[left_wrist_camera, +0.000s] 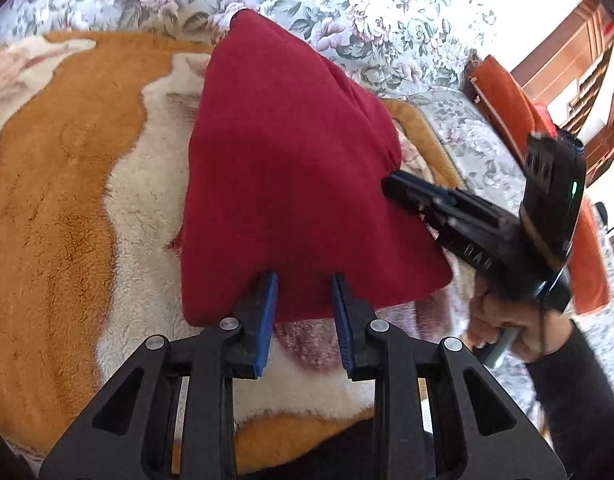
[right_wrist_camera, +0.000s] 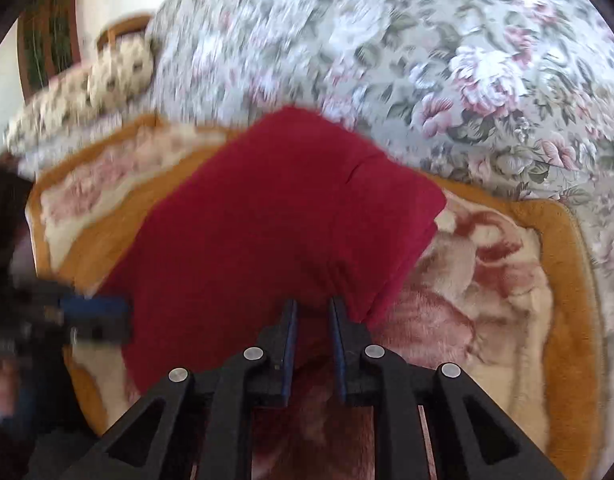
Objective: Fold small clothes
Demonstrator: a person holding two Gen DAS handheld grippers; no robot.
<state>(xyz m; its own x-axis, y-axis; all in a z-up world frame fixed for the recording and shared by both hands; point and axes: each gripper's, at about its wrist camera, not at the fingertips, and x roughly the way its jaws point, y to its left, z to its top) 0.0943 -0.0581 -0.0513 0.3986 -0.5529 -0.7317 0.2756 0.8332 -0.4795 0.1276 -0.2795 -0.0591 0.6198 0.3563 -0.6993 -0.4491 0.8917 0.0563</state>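
Your red garment (left_wrist_camera: 291, 184) already lies folded on the blanket (left_wrist_camera: 59, 208), both the left tongs (left_wrist_camera: 303, 284) and right tongs (right_wrist_camera: 311, 308) parted and empty, so little folding remains.

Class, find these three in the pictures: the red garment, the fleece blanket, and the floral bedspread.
red garment (left_wrist_camera: 291, 160): left wrist view, middle of the cloth.
fleece blanket (left_wrist_camera: 47, 200): left wrist view, orange patch.
floral bedspread (right_wrist_camera: 467, 72): right wrist view, pink flower print.

Legible text, labels, brands, numbers, signs: none found. Pale raised marks on the black body of the right gripper (left_wrist_camera: 391, 188), just right of the red garment (left_wrist_camera: 291, 168): too blurred to read.
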